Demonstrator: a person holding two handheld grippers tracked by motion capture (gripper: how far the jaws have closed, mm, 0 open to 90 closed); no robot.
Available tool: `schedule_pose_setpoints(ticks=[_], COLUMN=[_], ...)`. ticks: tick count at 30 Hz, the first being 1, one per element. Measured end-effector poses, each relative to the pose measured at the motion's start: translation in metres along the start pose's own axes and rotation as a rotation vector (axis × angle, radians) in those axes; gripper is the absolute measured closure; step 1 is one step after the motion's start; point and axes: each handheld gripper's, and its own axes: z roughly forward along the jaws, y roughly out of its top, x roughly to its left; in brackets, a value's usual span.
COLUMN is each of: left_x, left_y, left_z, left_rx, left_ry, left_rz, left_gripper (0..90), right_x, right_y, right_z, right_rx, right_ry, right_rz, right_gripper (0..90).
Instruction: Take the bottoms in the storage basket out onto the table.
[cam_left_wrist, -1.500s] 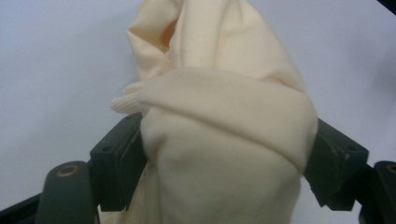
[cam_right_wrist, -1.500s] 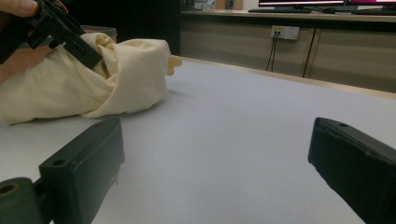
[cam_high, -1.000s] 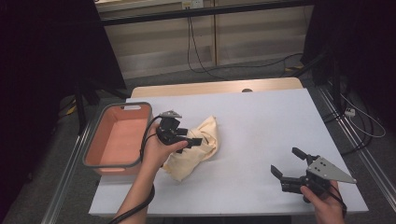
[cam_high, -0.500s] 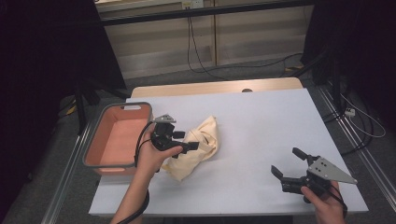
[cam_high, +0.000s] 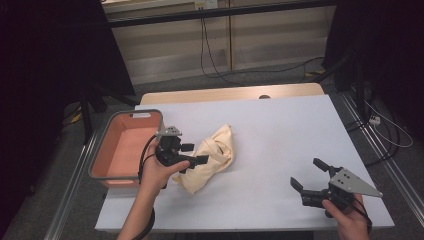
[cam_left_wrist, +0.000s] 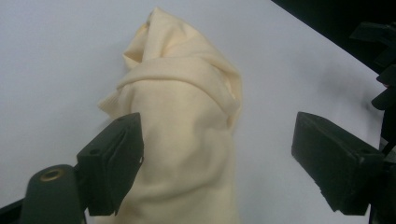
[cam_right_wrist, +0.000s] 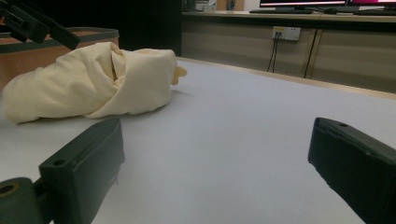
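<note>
A crumpled cream cloth (cam_high: 212, 155) lies bundled on the white table (cam_high: 285, 135), left of centre. My left gripper (cam_high: 196, 154) hovers over the cloth's left end, jaws pointing right and spread apart. In the left gripper view the cloth (cam_left_wrist: 187, 116) lies below and between the wide jaws of the left gripper (cam_left_wrist: 219, 140), and neither pad presses on it. My right gripper (cam_high: 307, 173) rests low near the front right of the table, open with nothing in it. In the right gripper view its own gripper (cam_right_wrist: 215, 154) faces the cloth (cam_right_wrist: 93, 84) across bare tabletop.
A salmon-pink bin (cam_high: 150, 114) with a grey rim sits at the table's left edge, close beside the left hand. Cables run over the floor behind and to the right of the table. Wooden cabinets stand at the back.
My left gripper has drifted a little to the left, toward the bin, still open above the cloth. The cloth and the right gripper have stayed put.
</note>
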Motion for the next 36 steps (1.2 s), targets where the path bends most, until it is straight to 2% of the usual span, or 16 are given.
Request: schedule_pose_setpoints(ticks=[18, 32, 34, 36], left_x=[0.003, 0.006, 0.005, 0.003], left_y=[-0.012, -0.024, -0.026, -0.027], left_z=[-0.014, -0.029, -0.03, -0.032], left_rx=[-0.022, -0.068, -0.058, -0.071], left_ry=[0.01, 0.026, 0.04, 0.034], left_rz=[0.001, -0.005, 0.006, 0.006], left_gripper=[17.0, 16.4, 16.3, 16.3], right_x=[0.0, 0.001, 0.001, 0.001], right_y=[0.0, 0.0, 0.0, 0.0], right_z=[0.0, -0.001, -0.001, -0.001], right_rx=[0.0, -0.001, 0.0, -0.002], right_ry=[0.0, -0.001, -0.001, -0.002], right_rz=[0.001, 0.0, -0.003, 0.001], right_gripper=[3.4, 3.4, 3.4, 3.4])
